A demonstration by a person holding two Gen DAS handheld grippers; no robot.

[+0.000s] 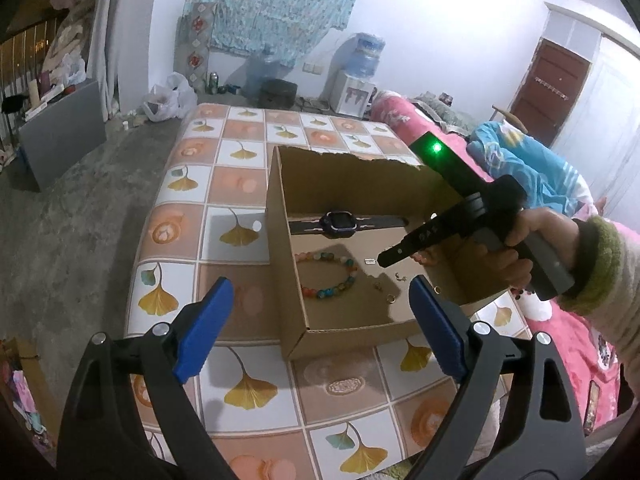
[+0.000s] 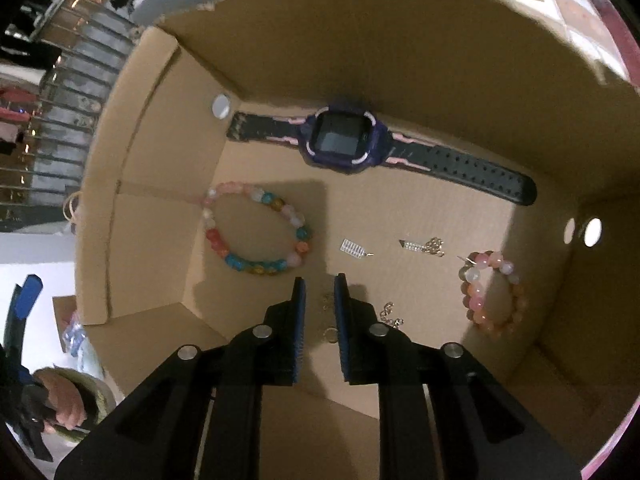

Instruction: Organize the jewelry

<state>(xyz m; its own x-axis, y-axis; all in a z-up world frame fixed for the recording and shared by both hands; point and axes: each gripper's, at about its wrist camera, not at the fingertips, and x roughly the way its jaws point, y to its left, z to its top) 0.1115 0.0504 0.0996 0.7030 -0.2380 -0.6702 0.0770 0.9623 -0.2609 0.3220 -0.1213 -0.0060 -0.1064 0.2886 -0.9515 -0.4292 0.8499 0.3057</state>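
A cardboard box (image 1: 320,332) sits on a ginkgo-patterned table (image 1: 248,396), holding the jewelry. Seen from the right gripper, a purple watch (image 2: 344,140) lies at 12 o'clock on the box floor, a multicoloured bracelet (image 2: 256,232) at 9 o'clock, a pink bracelet (image 2: 492,292) at 3 o'clock, and small earrings (image 2: 356,249) between them. The right gripper (image 2: 320,304) points down into the box, jaws slightly parted, a gold ring (image 2: 330,335) on the floor between them, ungripped. The left gripper (image 1: 320,308) hovers before the box, jaws wide apart, empty.
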